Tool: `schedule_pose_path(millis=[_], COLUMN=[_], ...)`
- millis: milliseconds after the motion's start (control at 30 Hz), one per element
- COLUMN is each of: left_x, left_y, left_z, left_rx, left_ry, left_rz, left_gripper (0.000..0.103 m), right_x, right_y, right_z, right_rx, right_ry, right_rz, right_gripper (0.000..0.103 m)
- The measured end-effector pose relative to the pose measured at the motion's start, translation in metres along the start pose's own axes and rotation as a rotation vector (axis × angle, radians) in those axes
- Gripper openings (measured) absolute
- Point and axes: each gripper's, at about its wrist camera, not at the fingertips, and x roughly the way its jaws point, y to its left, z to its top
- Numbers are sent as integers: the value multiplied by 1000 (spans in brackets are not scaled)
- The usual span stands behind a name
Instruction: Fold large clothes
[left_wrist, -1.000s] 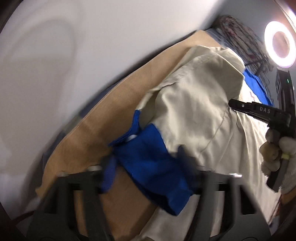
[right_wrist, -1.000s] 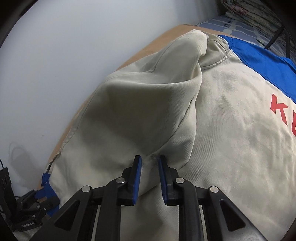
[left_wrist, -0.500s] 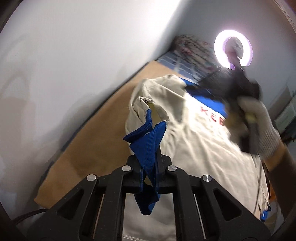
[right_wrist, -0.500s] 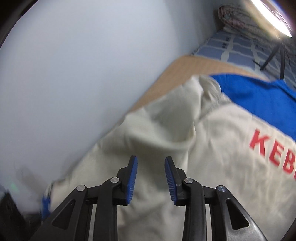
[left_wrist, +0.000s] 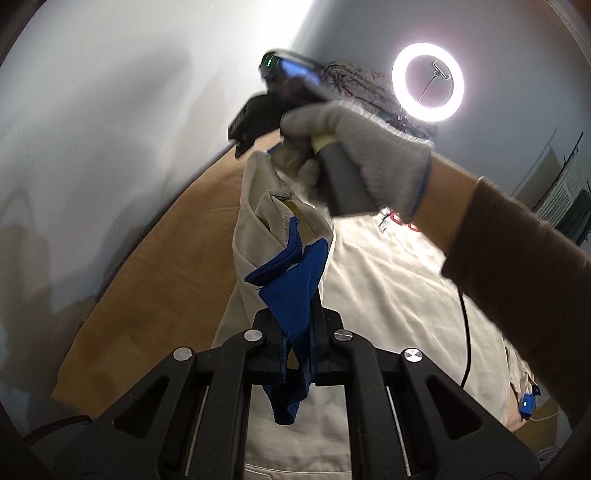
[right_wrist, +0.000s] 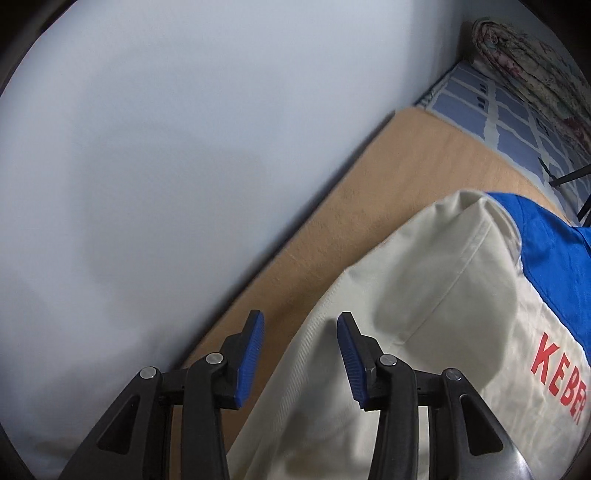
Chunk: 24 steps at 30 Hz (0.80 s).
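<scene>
Jacket (right_wrist: 424, 332), one cream piece with blue parts, is lying on the brown mat (right_wrist: 369, 206) beside the wall (right_wrist: 166, 147). Left gripper (left_wrist: 297, 343) is clamping its blue cuff (left_wrist: 291, 295). Right gripper (right_wrist: 301, 354) is hovering with jaws apart, holding nothing. One ring lamp (left_wrist: 427, 82) is shining behind.

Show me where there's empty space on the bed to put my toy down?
The tan mat is bare in a strip between the white wall and the cream jacket. The jacket covers the rest. The blue checked sheet beyond the mat shows some room beside the rolled quilt.
</scene>
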Motion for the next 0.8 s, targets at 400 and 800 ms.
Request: schedule_pose_path(millis=[400, 800], left_x=[-21, -27], left_y=[-21, -78], left_z=[0, -37], left_rx=[83, 325], left_ry=[-72, -9], left_rz=[-3, -124], left_gripper=[5, 5], right_x=[-63, -137], right_y=[-56, -167], right_z=[-10, -112], right_rx=[154, 437], right_ry=[-188, -359], right_rz=[130, 230], right_gripper=[0, 0])
